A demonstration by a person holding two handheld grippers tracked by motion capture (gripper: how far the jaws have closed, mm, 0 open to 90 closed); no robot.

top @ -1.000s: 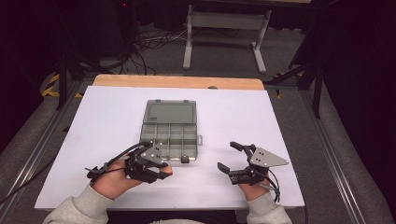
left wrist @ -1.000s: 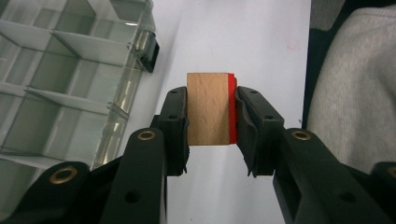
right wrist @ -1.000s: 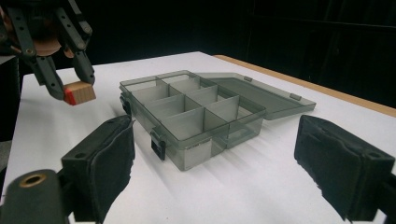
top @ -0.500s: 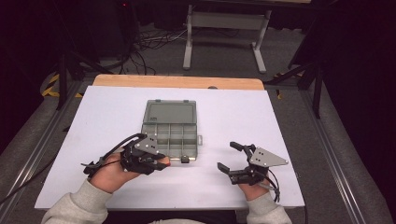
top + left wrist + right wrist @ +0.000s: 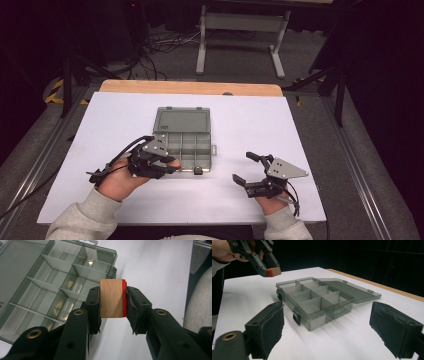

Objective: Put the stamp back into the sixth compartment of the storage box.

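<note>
A clear grey compartment box point(image 5: 187, 146) lies open on the white table, its lid point(image 5: 182, 121) folded back on the far side. My left gripper point(image 5: 170, 165) hovers at the box's near left corner, shut on a small wooden block with a red face point(image 5: 113, 298). The block point(image 5: 273, 271) and the left gripper's jaws hang just above the box's rim in the right gripper view. My right gripper point(image 5: 246, 167) rests low on the table to the right of the box, jaws wide open with nothing between them. The box's compartments point(image 5: 312, 296) look empty.
The white sheet point(image 5: 260, 125) covers a wooden table whose far edge point(image 5: 190, 88) shows bare. Beyond it stand a metal stand point(image 5: 240, 30) and loose cables point(image 5: 160, 45) on the floor. Dark rails run along both sides of the table.
My left gripper has moved forward and slightly right with the block, up to the box's near left corner. The right gripper has stayed put.
</note>
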